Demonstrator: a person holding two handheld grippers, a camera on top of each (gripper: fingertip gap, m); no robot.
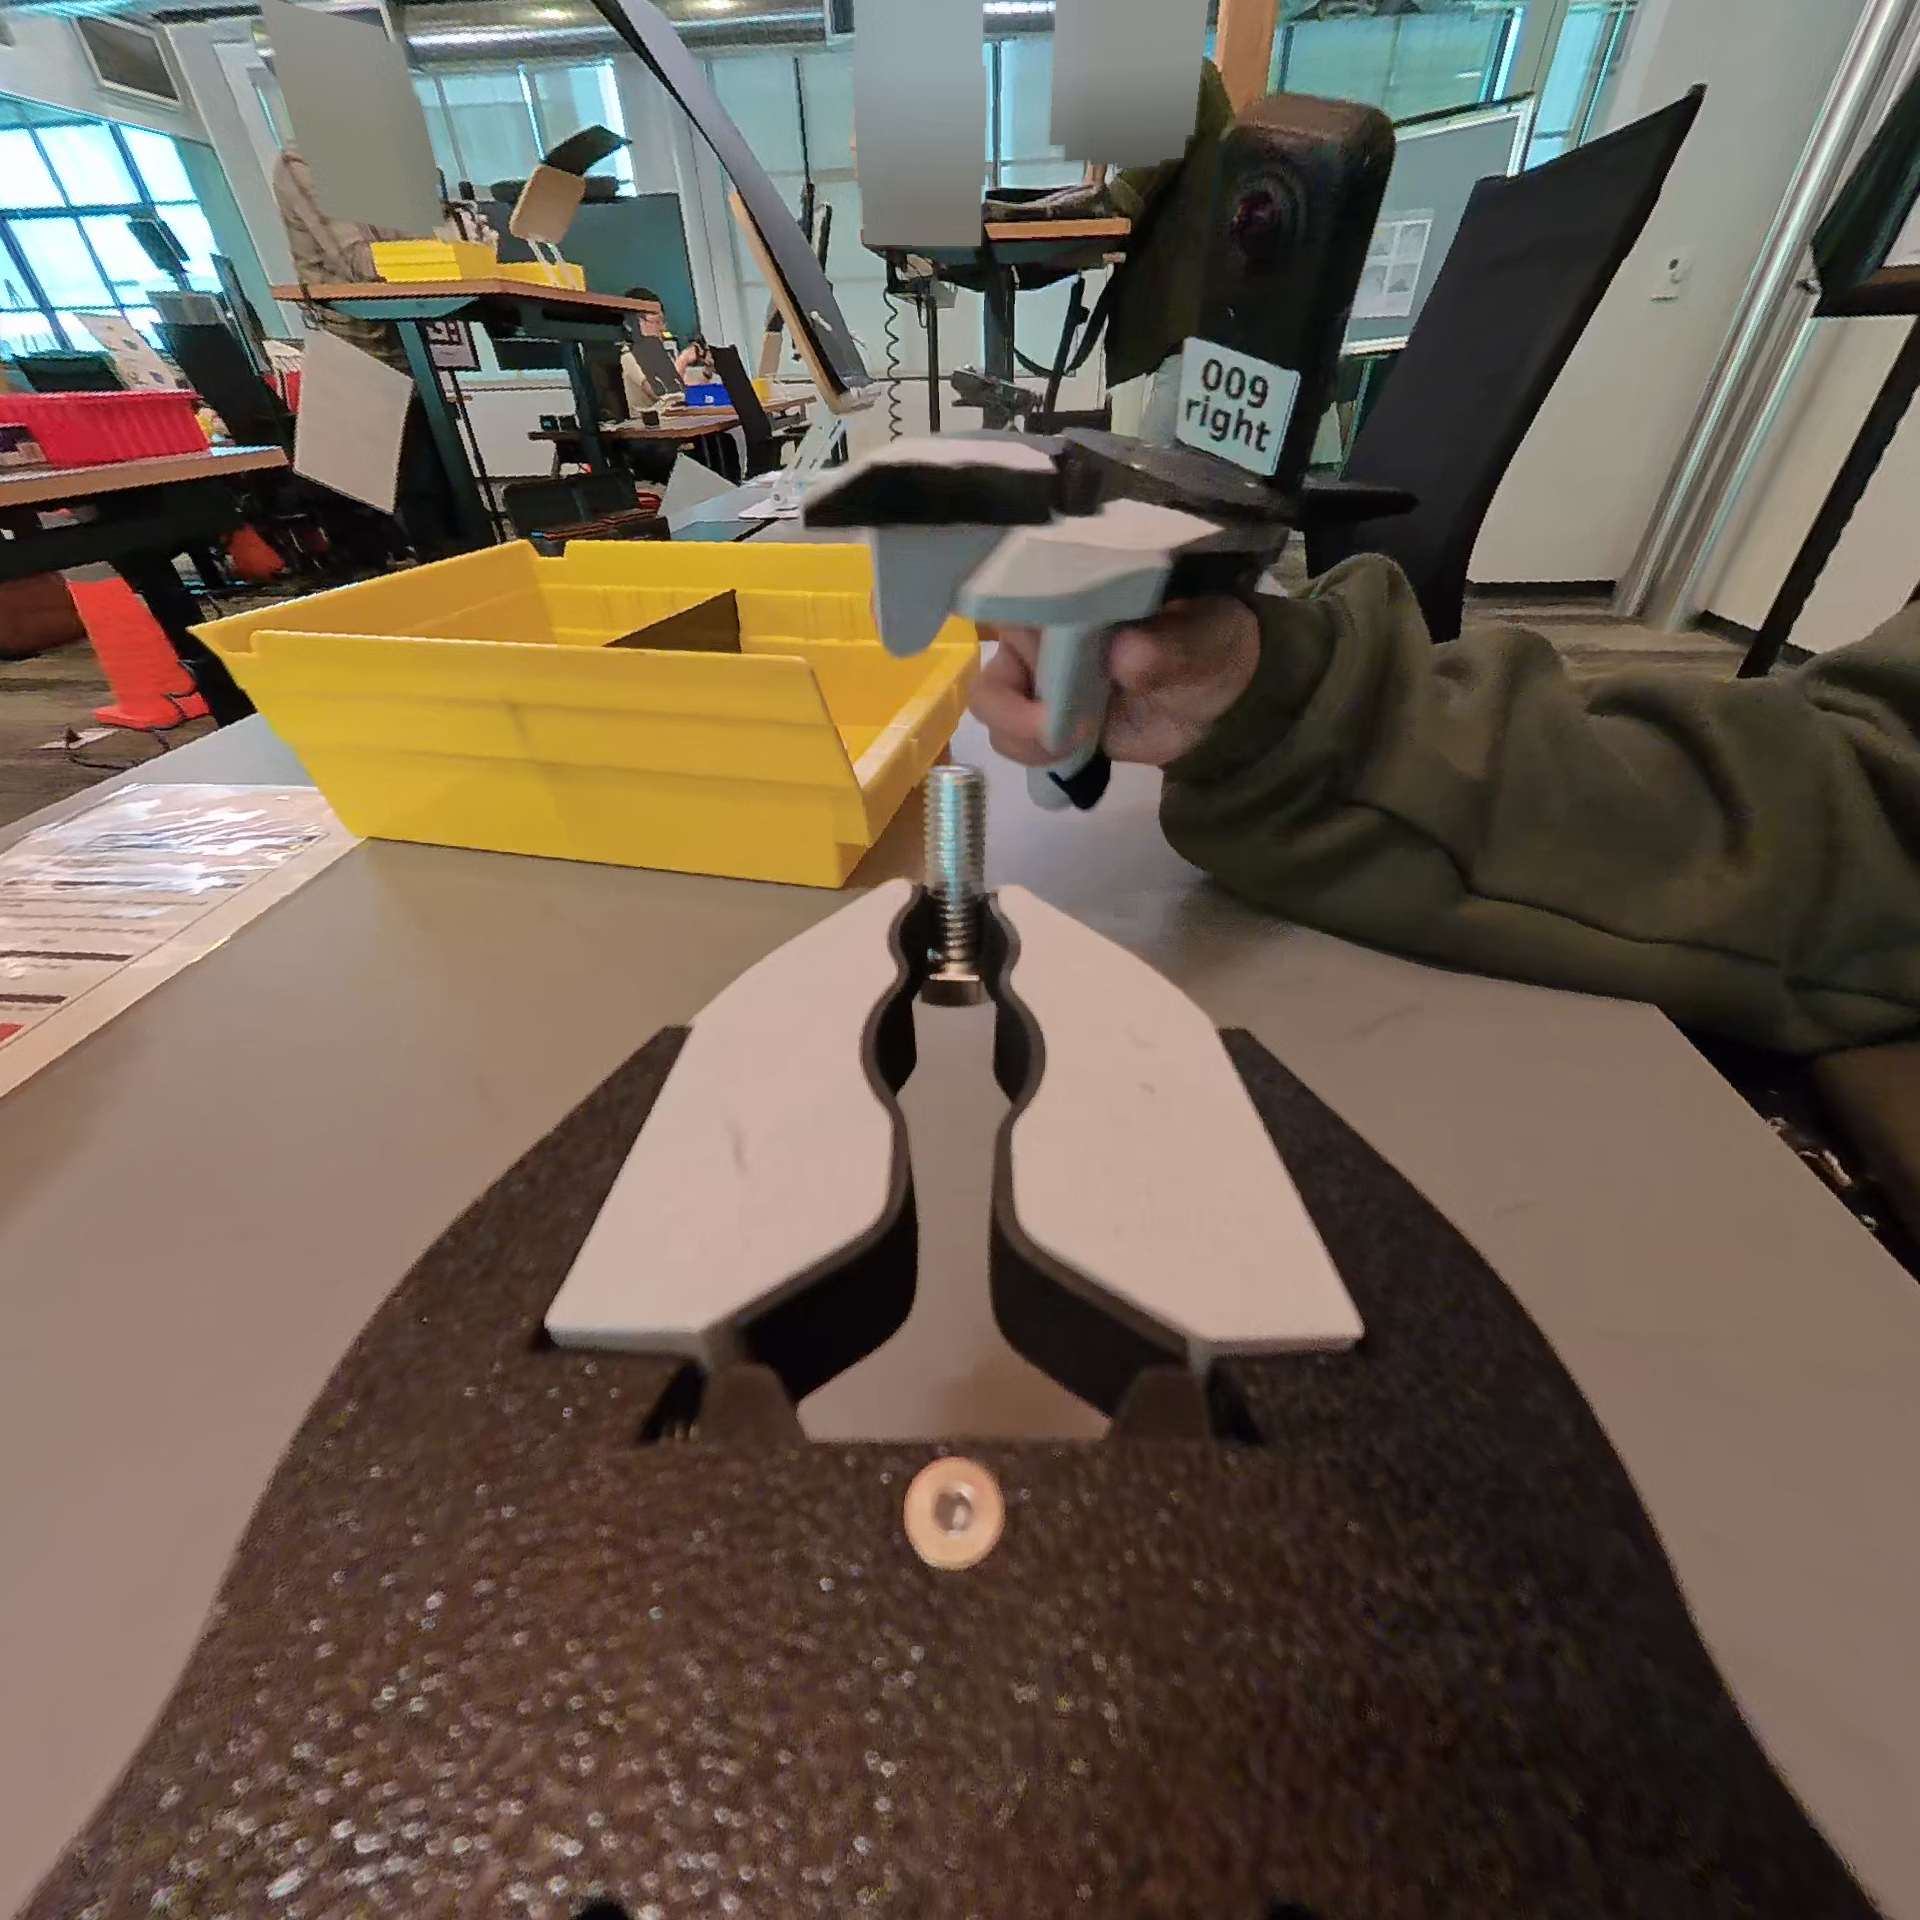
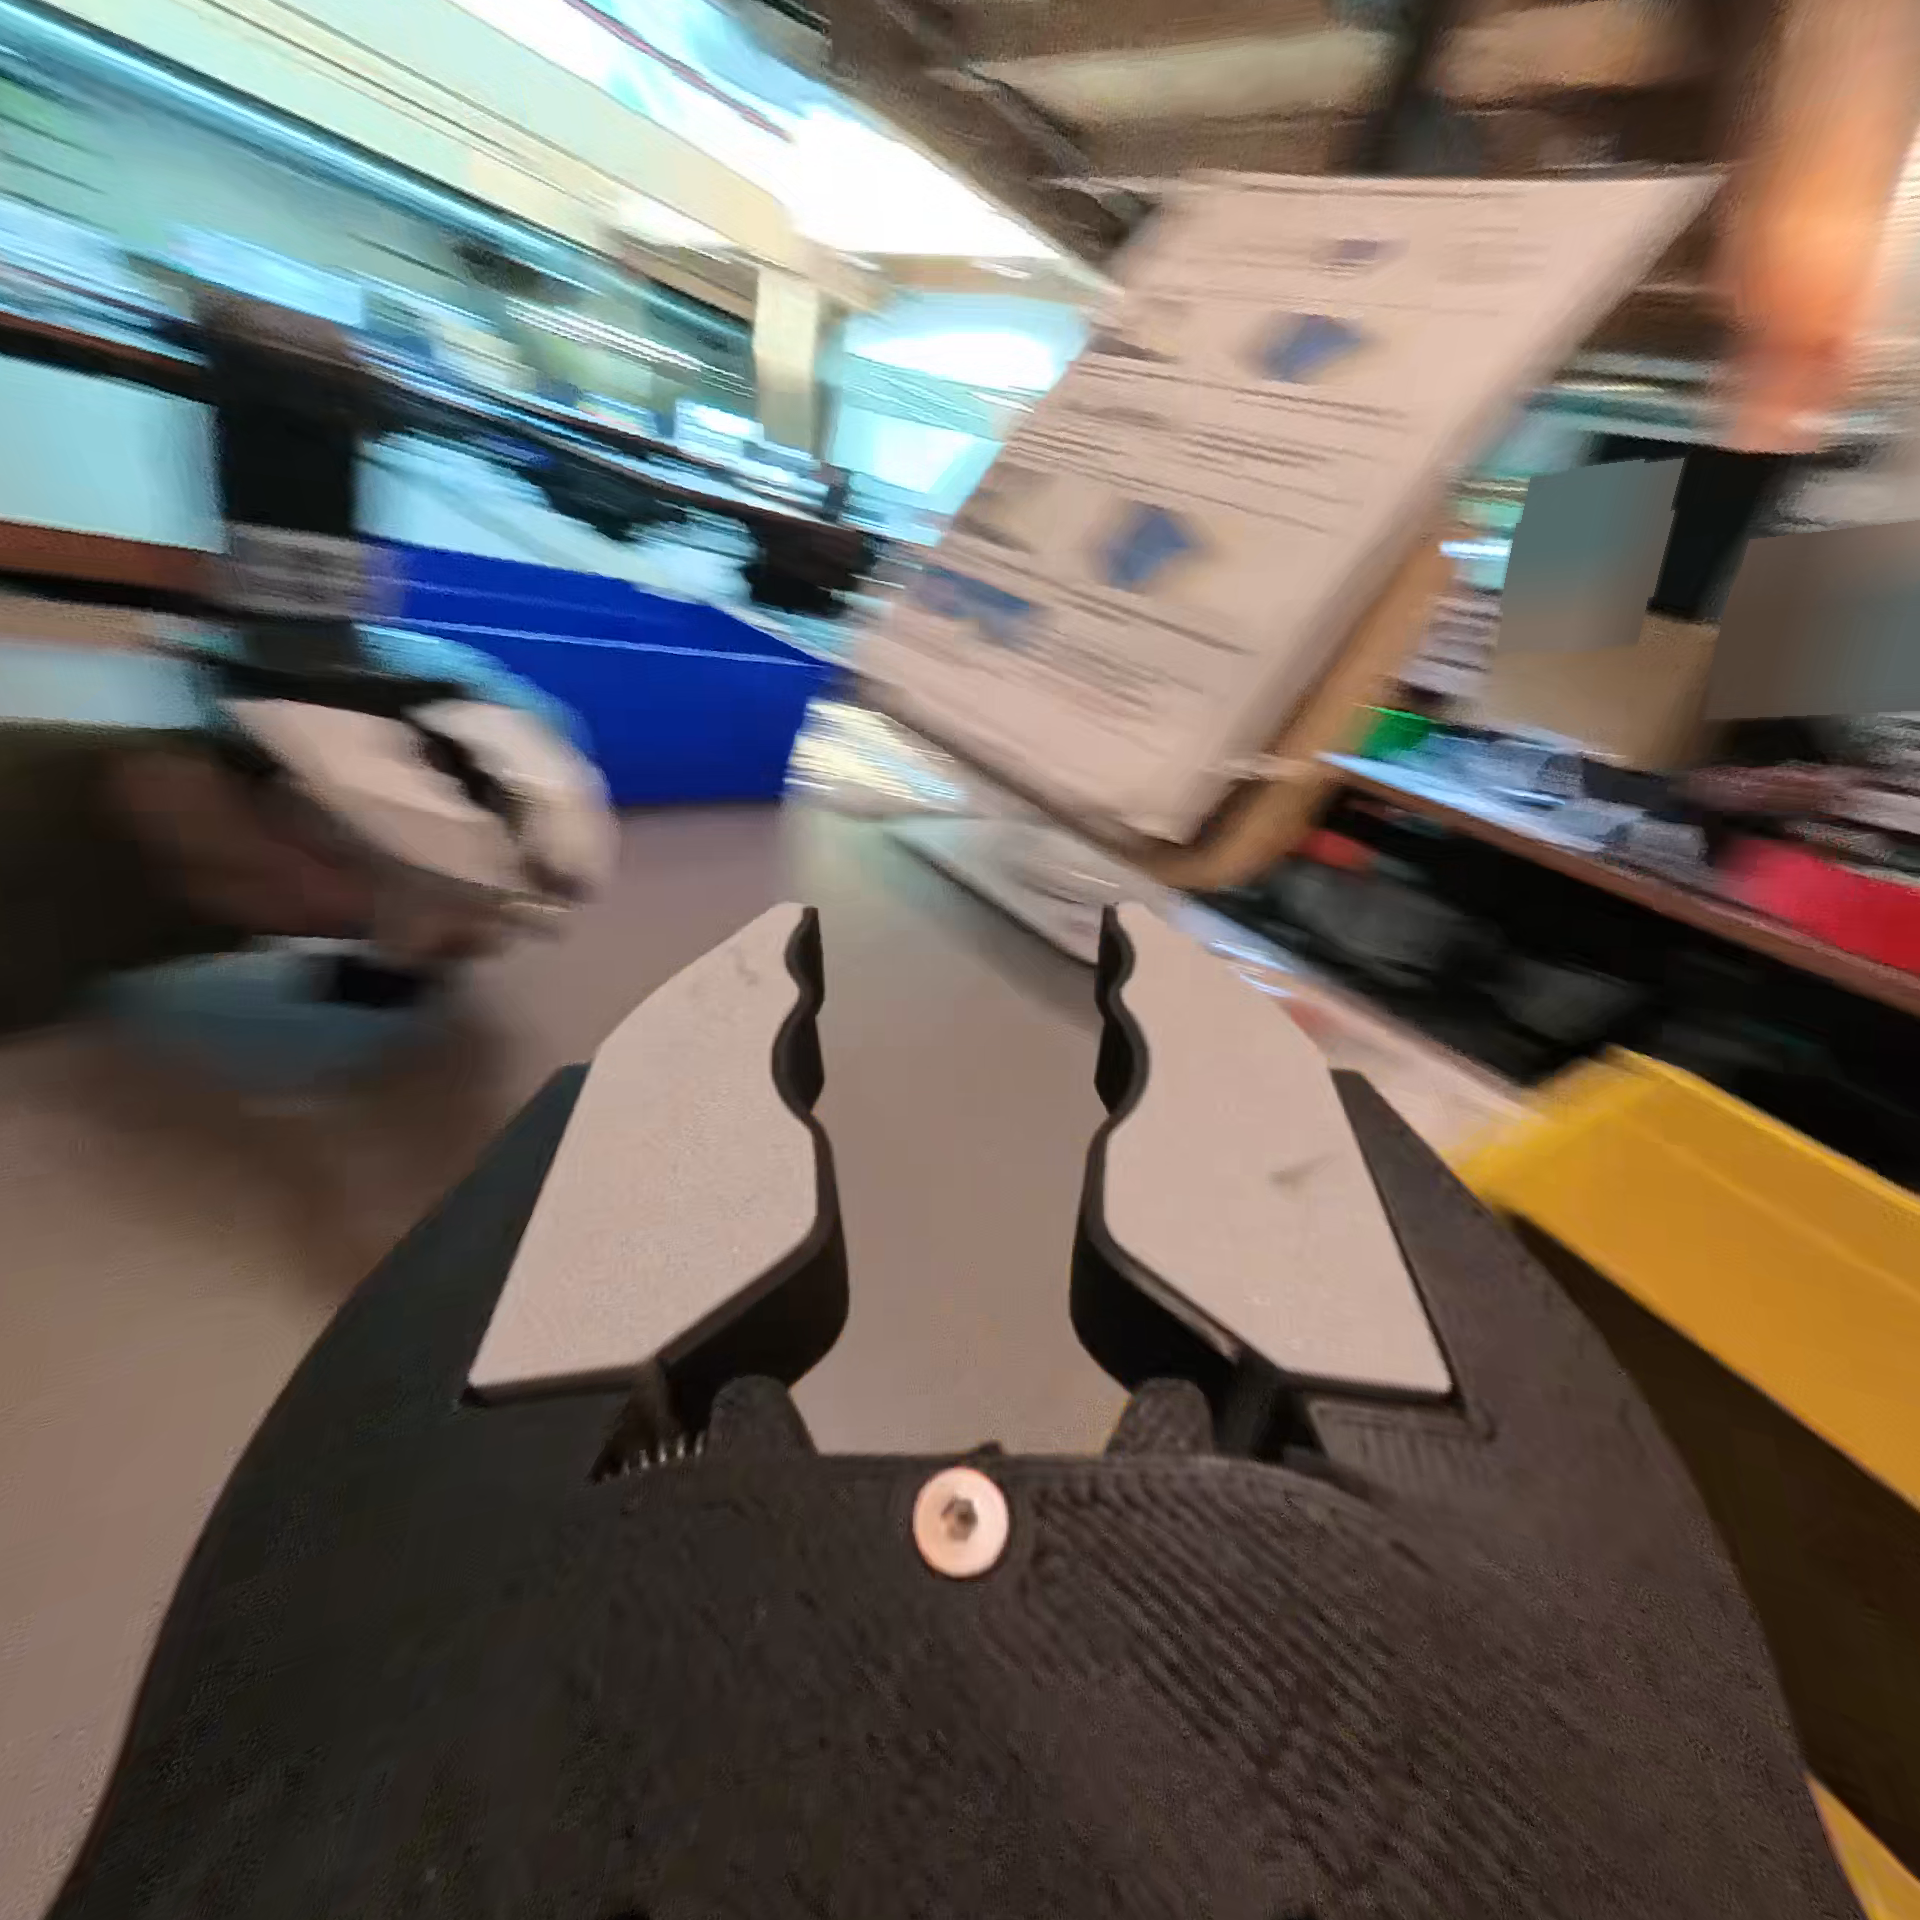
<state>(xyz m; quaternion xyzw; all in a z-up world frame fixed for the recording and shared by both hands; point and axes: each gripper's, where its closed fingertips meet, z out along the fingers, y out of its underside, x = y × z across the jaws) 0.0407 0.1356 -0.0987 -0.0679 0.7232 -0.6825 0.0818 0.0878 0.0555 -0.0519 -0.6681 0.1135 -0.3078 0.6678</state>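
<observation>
Smooth grey matte counter (image 1: pixel 436 1039): a flat surface by which all listed items are carried.

Yellow moulded-plastic bin (image 1: pixel 582 727): rectangular and open-topped, with ribbed and stepped walls and a lowered front lip; set on the counter beyond the left gripper. One dark triangular patch is seen inside; its nature cannot be told. The bin's yellow edge is also seen at the right of the right wrist view, blurred.

Clear laminated printed sheet (image 1: pixel 135 894): glossy, laid flat at the counter's left edge.

Left gripper (image 1: pixel 953 935): a black, coarsely speckled base plate with one countersunk metal screw at its centre; two pale grey flat fingers (image 1: pixel 769 1132) with black scalloped inner edges. The jaws are drawn nearly together and are clamped on the bolt.

Right gripper (image 2: pixel 956 925): the same construction, with a black ribbed printed base. The jaws stand clearly apart, and only bare counter is seen between them. In the left wrist view it is held above the counter by a hand (image 1: pixel 1132 686) in an olive green fleece sleeve (image 1: pixel 1558 831), just beside the bin's right end.

Silver threaded steel bolt (image 1: pixel 954 862): held upright near the left fingertips, with its thread uppermost and projecting above the fingers and its dark head below.
</observation>
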